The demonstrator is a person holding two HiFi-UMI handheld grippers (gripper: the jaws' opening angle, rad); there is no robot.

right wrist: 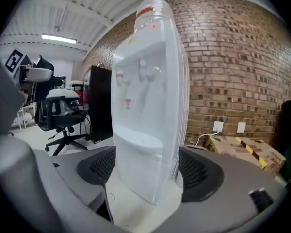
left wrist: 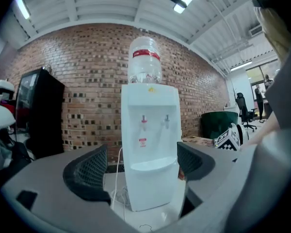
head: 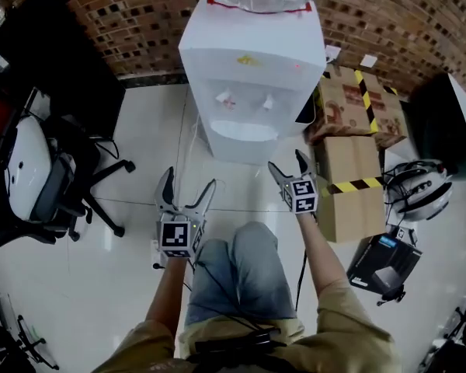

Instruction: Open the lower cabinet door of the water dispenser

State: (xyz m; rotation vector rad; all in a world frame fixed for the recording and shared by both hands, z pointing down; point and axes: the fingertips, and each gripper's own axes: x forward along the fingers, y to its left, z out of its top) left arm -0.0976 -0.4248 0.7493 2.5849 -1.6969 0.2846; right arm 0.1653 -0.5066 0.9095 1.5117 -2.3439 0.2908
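Left gripper (head: 189, 183): fingers wide apart, holding nothing. Right gripper (head: 286, 163): the same. Both are short of the water dispenser (head: 252, 68).

White plastic water dispenser (head: 252, 76), clear bottle (left wrist: 144, 62) on top with a red band. Reddish-brown brick wall (head: 124, 22), dark bricks speckled in. Tan cardboard boxes (head: 346, 169) striped yellow-black. Black-and-white square markers on the grey left gripper (head: 189, 179) and right gripper (head: 286, 162).

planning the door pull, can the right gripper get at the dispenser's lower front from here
Probably yes: the right gripper, open and empty, faces the water dispenser with only bare floor between. The cardboard boxes stand beside the dispenser, not across its lower front.
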